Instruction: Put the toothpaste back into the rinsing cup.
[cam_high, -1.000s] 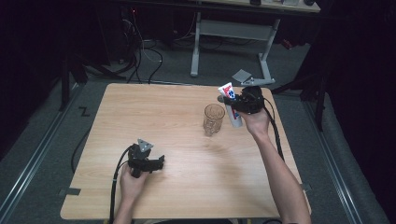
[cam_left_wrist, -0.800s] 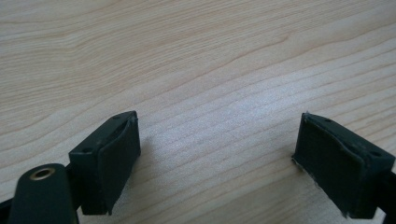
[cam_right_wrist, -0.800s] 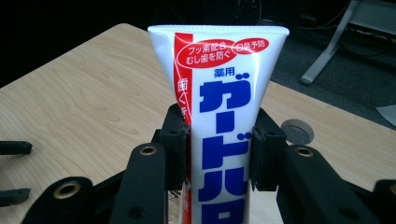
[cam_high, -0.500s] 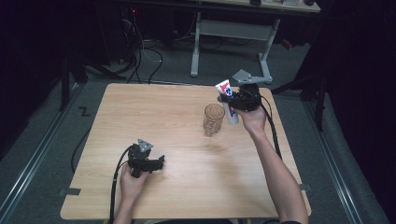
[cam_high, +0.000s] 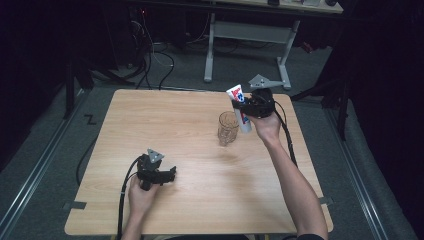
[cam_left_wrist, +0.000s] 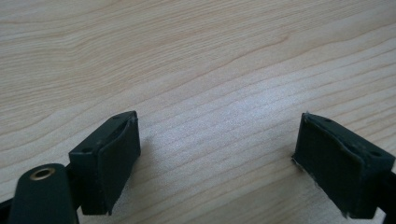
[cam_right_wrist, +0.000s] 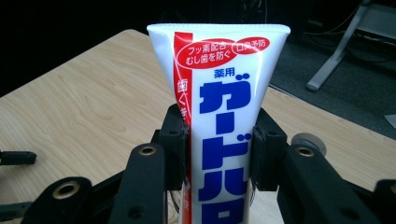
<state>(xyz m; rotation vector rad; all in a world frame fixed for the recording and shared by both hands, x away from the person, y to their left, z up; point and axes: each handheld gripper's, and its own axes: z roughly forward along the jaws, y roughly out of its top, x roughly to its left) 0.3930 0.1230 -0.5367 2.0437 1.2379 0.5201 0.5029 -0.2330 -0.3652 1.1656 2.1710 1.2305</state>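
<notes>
While the toothpaste tube (cam_high: 240, 108) is clamped upright in the right tongs (cam_high: 248, 106) at two o'clock of the glass (cam_high: 227, 128), it should be lowered squarely into the rim (left tongs (cam_high: 169, 175) gape idle on the bench (cam_high: 200, 200)).

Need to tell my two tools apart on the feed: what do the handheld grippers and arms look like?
Both are black two-jaw grippers with a grey three-cornered plate on top and a black cable trailing back: left gripper, right gripper. The jaw pads are flat, black and rectangular; brass-coloured rivets mark the linkage arms. Forearms are bare, no sleeves visible.
</notes>
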